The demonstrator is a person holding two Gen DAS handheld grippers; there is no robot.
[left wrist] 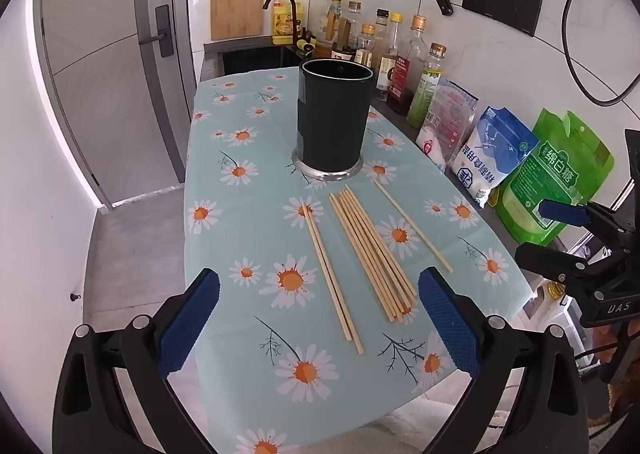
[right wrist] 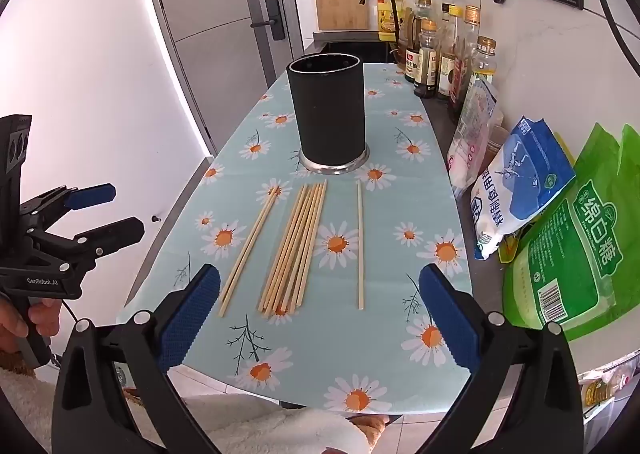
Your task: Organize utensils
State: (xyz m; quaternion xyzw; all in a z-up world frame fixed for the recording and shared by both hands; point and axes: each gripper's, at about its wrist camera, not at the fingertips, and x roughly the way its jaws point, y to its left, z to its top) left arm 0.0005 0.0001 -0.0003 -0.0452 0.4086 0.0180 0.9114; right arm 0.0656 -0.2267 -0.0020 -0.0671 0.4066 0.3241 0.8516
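Your left gripper (left wrist: 319, 318) has its jaws spread wide and empty above the near end of the surface (left wrist: 224, 230), and your right gripper (right wrist: 320, 316) hangs the same way, released and holding nothing. Between and just ahead of your left jaws lies the main bundle of chopsticks (left wrist: 370, 252), its near ends close to the right pad; a loose pair (left wrist: 332, 278) lies just left of it, nearer the middle of the gap, and a single chopstick (left wrist: 412, 225) lies apart beyond the right pad. From your right wrist view the bundle (right wrist: 294, 248) sits ahead in the gap, the pair (right wrist: 250, 248) runs toward the left pad, and the single stick (right wrist: 360, 246) lies nearer the right pad. The black holder (left wrist: 334, 119) stands upright straight ahead, beyond all the far tips, with a strip of bare cloth between them. Right of your jaws, the salt bag (right wrist: 516, 189) and green sugar bag (right wrist: 576, 238) crowd the surface's edge; left of them the edge drops to open floor (left wrist: 132, 250).
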